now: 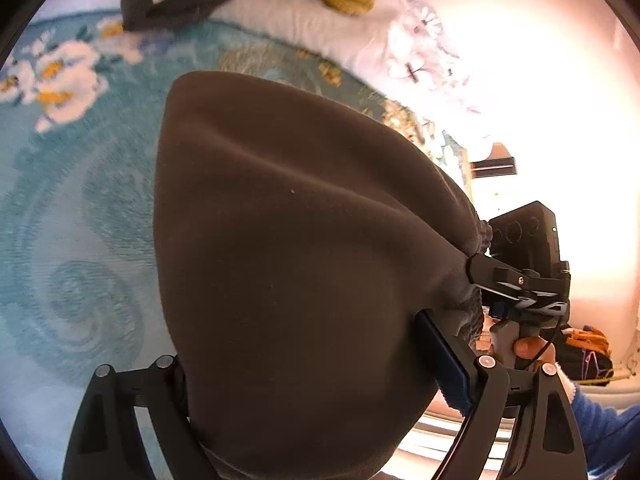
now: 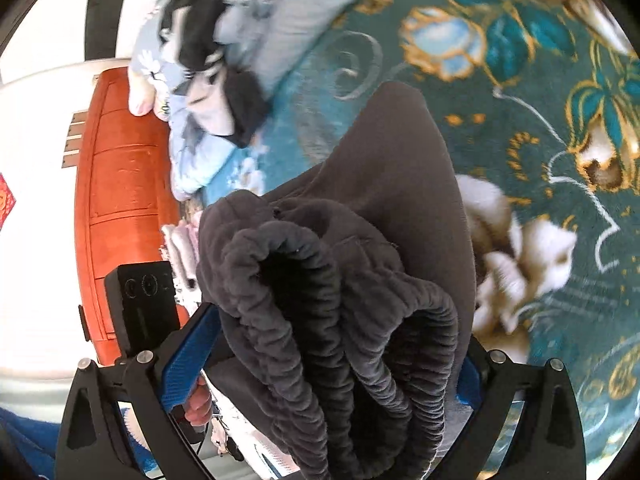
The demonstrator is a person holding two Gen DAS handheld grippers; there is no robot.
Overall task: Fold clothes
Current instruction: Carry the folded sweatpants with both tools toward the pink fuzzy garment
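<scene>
Covering the whole bed, a teal floral blanket (image 1: 72, 208) lies under a dark gray pair of pants (image 1: 288, 248) held up above it by 2 grippers. Behind sits a heap of clothes (image 2: 208, 72). The left gripper (image 1: 304, 392) and right gripper (image 2: 320, 364) each clamp the pants' fabric, the right at the ribbed waistband (image 2: 332, 320).

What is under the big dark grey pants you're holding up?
Under the dark grey fleece pants lies a teal floral blanket with white flowers. It shows around the pants in both views, but the patch right beneath them is covered, so anything there stays hidden.
</scene>
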